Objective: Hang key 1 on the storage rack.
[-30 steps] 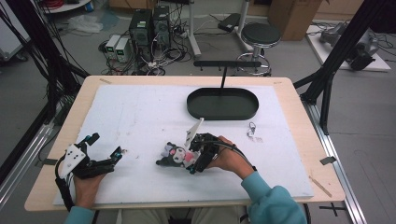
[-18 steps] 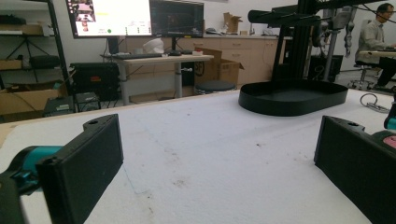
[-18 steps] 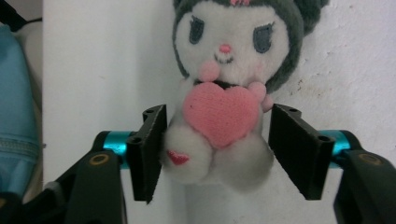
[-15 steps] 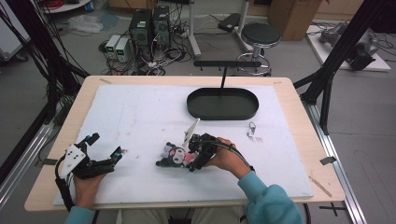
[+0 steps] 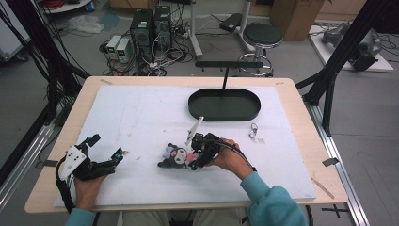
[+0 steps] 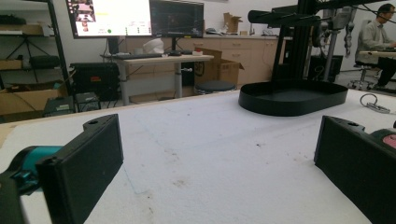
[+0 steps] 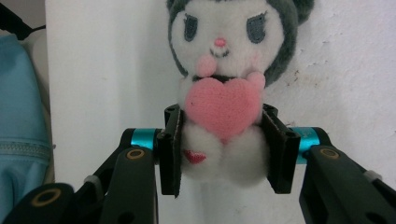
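A plush toy [image 7: 224,93] with a white face, dark grey hood and pink heart lies on the white table cover [image 5: 141,122], in front of the person. My right gripper [image 7: 223,154] has just been closing its jaws, and both pads now press on the sides of the toy's lower body. In the high view the plush toy [image 5: 171,154] lies just left of the right gripper [image 5: 190,157], which the person's hand holds. My left gripper [image 5: 108,146] rests at the near left with its jaws wide apart. Nothing but bare cover lies between those jaws in the left gripper [image 6: 219,158] view.
A black oval tray [image 5: 193,106] with an upright T-shaped stand sits at the far middle of the table; the tray [image 6: 289,100] lies ahead of the left gripper. A small metal keyring [image 5: 254,129] lies right of the toy. Computers, cables and a stool stand beyond the table.
The right gripper's jaws have drawn in onto the plush toy. Both hands and the toy have kept their places.
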Demonstrator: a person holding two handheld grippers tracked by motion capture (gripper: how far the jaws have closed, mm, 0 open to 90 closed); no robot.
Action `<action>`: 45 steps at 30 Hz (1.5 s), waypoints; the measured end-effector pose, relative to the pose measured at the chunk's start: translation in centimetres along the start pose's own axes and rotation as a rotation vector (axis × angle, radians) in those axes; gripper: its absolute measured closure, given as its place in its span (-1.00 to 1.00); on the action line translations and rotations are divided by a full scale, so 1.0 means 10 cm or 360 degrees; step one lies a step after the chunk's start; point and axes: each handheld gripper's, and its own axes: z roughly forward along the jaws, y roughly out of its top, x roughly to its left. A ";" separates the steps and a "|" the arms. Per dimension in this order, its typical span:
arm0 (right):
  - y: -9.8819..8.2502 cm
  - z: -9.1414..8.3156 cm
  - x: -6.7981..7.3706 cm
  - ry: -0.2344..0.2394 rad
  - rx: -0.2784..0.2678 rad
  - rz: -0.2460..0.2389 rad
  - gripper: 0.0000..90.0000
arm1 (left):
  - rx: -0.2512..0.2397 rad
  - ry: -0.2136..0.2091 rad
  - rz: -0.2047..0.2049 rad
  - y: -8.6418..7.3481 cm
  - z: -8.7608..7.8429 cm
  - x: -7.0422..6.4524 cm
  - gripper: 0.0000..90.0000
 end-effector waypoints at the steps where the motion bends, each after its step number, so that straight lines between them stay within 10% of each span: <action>1: -0.01 -0.01 -0.01 -0.0002 -0.0017 -0.0003 0.26 | 0.0000 0.0000 0.0001 0.00 0.00 0.00 -0.96; 14: -0.09 -0.22 -0.10 -0.0051 -0.0233 0.0045 0.25 | -0.0001 0.0000 0.0001 0.00 0.00 0.00 -0.96; 45: -0.44 -0.72 -0.44 -0.0353 -0.0695 0.0469 0.24 | -0.0001 0.0000 0.0001 0.00 0.00 0.00 -0.96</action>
